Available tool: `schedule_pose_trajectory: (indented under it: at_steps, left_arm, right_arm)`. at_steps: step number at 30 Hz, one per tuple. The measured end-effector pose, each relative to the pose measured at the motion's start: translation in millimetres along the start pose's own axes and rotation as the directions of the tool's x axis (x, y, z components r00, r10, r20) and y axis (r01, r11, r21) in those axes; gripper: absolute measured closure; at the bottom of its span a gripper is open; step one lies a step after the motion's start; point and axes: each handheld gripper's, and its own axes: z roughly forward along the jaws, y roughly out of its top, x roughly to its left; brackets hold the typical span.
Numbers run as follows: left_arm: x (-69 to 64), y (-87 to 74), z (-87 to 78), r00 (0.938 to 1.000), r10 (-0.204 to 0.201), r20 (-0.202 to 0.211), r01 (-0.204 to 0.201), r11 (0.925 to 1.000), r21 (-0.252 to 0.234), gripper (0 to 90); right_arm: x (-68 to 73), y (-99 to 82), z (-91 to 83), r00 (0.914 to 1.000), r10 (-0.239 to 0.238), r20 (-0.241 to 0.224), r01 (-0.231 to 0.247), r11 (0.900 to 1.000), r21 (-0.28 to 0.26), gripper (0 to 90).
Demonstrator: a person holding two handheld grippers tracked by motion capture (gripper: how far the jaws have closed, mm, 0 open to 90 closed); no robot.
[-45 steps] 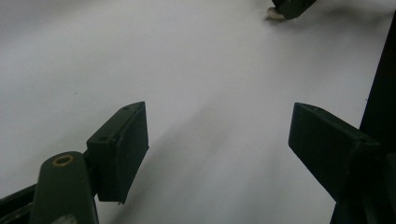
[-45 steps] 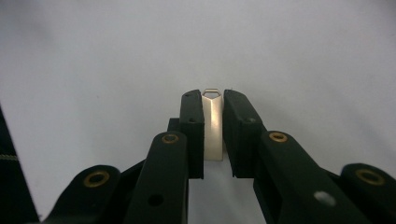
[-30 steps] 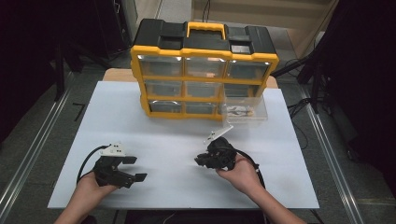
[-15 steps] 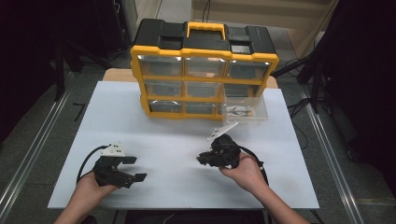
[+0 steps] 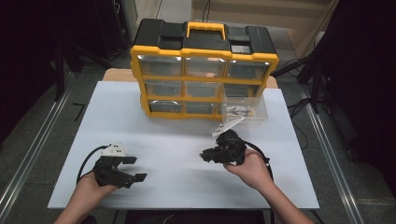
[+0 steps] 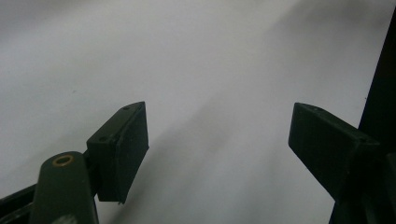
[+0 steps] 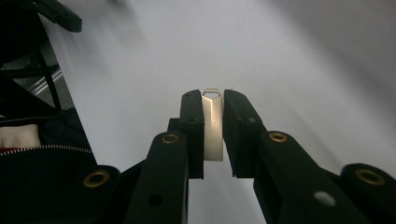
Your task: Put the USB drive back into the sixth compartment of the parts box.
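My right gripper is shut on a small flat silver metal piece with a wire loop at its tip, held upright between the jaws above the white table. In the high view the right gripper hovers right of the table's middle, jaws pointing left, in a person's hand. My left gripper rests low at the front left of the table, open. In the left gripper view, the left gripper has its jaws wide apart over bare white table, with nothing between them.
A yellow and black drawer cabinet stands at the back of the white table. One clear drawer is out, lying on the table at the cabinet's right foot, with small items inside. Dark stands flank the table.
The right gripper has drifted slightly to the right and away from the person, still holding the silver piece. The left gripper has stayed put.
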Motion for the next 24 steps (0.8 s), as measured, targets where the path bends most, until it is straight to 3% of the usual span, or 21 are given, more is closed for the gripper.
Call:
schedule_pose_trajectory:
  at_steps: [24]
  left_arm:
    - [0.2,0.0,0.2,1.0000,0.003,0.000,-0.003,1.0000,0.004,21.4]
  right_arm:
    - [-7.2,6.7,-30.4,0.9999,0.011,-0.012,-0.011,0.9999,0.010,76.3]
